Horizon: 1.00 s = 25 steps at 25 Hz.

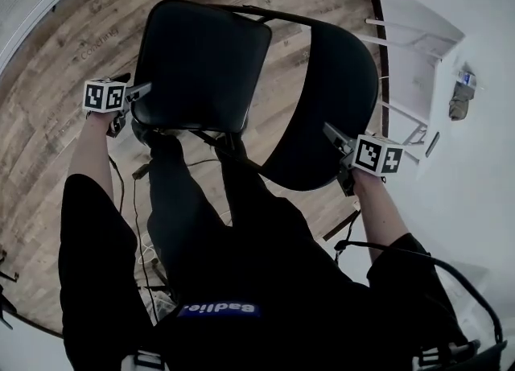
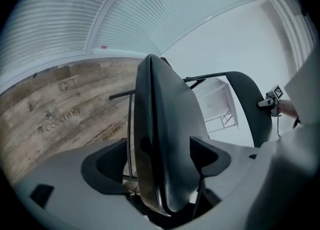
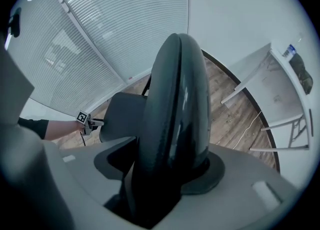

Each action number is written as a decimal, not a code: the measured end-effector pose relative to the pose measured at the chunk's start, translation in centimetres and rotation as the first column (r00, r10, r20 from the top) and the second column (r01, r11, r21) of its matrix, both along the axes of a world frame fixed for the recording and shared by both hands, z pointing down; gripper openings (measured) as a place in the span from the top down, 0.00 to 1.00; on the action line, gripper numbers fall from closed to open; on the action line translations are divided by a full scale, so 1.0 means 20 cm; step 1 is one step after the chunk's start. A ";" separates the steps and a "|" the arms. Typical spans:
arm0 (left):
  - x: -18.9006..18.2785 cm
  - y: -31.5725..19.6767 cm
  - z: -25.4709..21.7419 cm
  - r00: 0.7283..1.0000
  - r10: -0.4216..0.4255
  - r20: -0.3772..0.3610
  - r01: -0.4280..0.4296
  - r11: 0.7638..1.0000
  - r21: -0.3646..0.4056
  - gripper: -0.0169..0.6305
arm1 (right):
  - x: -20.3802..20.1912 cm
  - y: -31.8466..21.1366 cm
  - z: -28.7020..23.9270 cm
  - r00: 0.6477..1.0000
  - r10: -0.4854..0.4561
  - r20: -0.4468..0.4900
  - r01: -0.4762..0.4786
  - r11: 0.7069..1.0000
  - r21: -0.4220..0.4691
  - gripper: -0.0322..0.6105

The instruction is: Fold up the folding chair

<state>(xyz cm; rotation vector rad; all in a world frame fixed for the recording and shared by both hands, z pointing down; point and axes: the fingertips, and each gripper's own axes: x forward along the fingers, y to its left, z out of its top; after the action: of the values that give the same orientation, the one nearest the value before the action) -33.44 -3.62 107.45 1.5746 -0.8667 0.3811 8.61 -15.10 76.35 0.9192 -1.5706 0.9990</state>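
Head view: black folding chair (image 1: 201,63) is standing on plank wood floor (image 1: 56,96), near the person's legs (image 1: 193,200).
Left gripper (image 1: 138,94): jaws are gaping around the squarish padded seat (image 2: 165,134) edge, not squeezing.
Right gripper (image 1: 336,140): is pinching the rounded, glossy backrest (image 3: 175,114).

The right gripper (image 3: 167,166) had its two grey jaws closed on the black padded backrest (image 3: 175,99) of the folding chair, which rose edge-on and filled the gap between them. Just left of the backrest lay the chair's flat black seat (image 3: 125,114). Farther left of it was the left gripper (image 3: 99,122) with its square-marker cube, held on a person's forearm (image 3: 55,126). Right of the backrest ran a brown wood-plank floor (image 3: 225,104) and a white metal-legged table (image 3: 280,92). Behind the backrest hung white slatted blinds (image 3: 125,24).
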 end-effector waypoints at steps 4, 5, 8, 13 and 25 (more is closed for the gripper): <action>0.04 -0.01 0.06 0.991 0.088 -0.097 -0.091 0.996 -0.027 0.39 | 0.00 -0.01 0.00 0.999 0.043 0.019 -0.043 0.999 0.014 0.57; 0.05 -0.02 0.08 0.988 0.090 -0.122 -0.095 0.995 -0.030 0.39 | 0.00 -0.01 0.00 0.999 0.045 0.020 -0.046 0.999 0.015 0.57; 0.09 -0.05 0.12 0.976 0.089 -0.198 -0.099 0.994 -0.040 0.39 | 0.00 -0.02 0.00 0.998 0.052 0.020 -0.052 0.999 0.015 0.57; 0.13 -0.04 0.14 0.939 0.049 -0.340 -0.075 0.995 -0.065 0.39 | 0.00 -0.02 0.01 0.998 0.054 0.031 -0.054 0.998 0.014 0.58; 0.20 -0.10 0.13 0.947 -0.031 -0.320 0.020 0.999 -0.035 0.41 | -0.02 -0.02 -0.01 0.991 0.031 0.130 -0.032 0.999 0.008 0.73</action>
<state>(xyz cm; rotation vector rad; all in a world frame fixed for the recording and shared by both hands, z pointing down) -29.39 -5.58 109.99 1.5410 -0.6246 0.1124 8.14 -15.41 76.16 0.9036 -1.6752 1.0932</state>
